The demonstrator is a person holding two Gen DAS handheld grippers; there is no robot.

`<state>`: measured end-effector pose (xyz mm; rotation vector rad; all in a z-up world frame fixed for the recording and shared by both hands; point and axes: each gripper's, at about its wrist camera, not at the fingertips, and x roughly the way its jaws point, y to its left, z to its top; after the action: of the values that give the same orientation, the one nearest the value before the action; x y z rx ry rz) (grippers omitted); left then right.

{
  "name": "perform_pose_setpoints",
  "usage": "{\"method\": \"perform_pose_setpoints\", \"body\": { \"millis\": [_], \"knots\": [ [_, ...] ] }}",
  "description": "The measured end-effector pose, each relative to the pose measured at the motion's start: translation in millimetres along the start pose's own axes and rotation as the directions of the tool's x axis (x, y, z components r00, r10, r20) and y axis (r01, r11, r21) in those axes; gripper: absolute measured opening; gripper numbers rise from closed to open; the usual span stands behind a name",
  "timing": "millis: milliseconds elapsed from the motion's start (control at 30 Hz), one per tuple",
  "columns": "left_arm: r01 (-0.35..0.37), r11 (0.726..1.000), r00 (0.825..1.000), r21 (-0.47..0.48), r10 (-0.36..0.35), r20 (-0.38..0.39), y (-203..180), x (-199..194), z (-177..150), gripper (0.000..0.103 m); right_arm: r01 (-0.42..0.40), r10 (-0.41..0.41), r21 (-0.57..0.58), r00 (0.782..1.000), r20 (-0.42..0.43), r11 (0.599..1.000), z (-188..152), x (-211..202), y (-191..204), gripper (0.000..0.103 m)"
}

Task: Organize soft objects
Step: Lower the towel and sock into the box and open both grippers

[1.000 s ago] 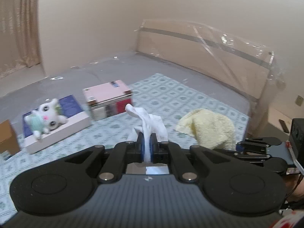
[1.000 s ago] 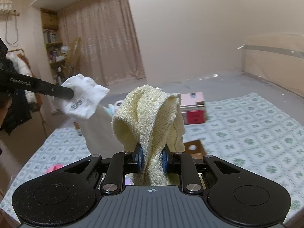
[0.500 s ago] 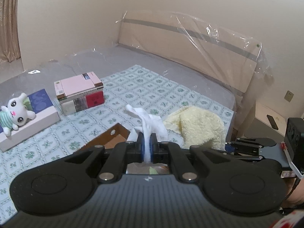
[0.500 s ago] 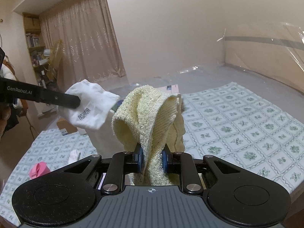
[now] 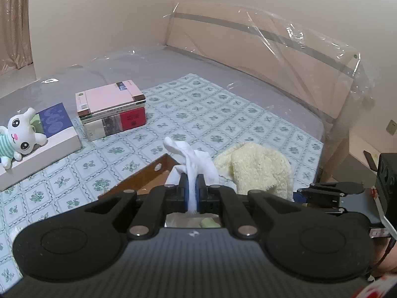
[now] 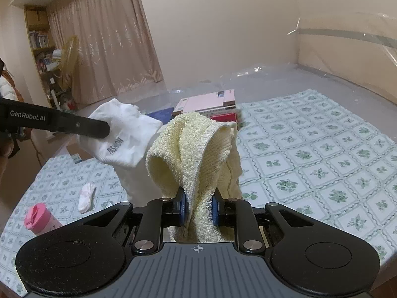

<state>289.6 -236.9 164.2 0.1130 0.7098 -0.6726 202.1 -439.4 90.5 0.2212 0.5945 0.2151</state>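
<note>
Left gripper (image 5: 191, 193) clamps a white sock (image 5: 192, 160), blue pads pinched on a thin fold; rest of the sock bunches up just past the fingertips, centre frame. Directly beyond and below it, lower centre of the left wrist view, sits the brown cardboard box (image 5: 146, 177), near edge under the jaws, rim running toward upper right. Right gripper (image 6: 197, 207) grips a yellow towel (image 6: 196, 154), which drapes over and hangs between its pads. In the right wrist view the sock shows at centre left, touching or just beside the towel. Judgement: the box is the likely drop point; left gripper looks nearer, almost over it. Another small sock (image 6: 86, 196) and a pink cup (image 6: 41, 219) lie at lower left on the patterned sheet (image 6: 322, 161).
</note>
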Motion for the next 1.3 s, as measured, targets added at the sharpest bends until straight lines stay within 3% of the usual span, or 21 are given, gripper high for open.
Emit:
{"method": "perform_pose_setpoints", "body": {
  "millis": [567,833,1100,1300],
  "knots": [
    [-0.088,0.996,0.996,-0.012,0.088,0.023,52,44,26,0.004,-0.043,0.041,-0.056,0.998,-0.044,0.998,27,78,9,0.02],
    [-0.143,0.989,0.989,0.044,0.141,0.047,63,63,32,0.004,-0.046,0.043,-0.069,0.998,-0.04,0.997,42,107,7,0.02],
    [-0.067,0.997,0.995,0.041,0.07,-0.069,68,106,-2,0.004,-0.047,0.043,-0.051,0.996,-0.078,0.998,33,132,-1,0.02],
    [-0.023,0.998,0.982,0.061,0.034,-0.186,68,140,-37,0.004,-0.03,0.028,-0.011,0.993,-0.112,0.999,18,150,-16,0.02]
  ]
}}
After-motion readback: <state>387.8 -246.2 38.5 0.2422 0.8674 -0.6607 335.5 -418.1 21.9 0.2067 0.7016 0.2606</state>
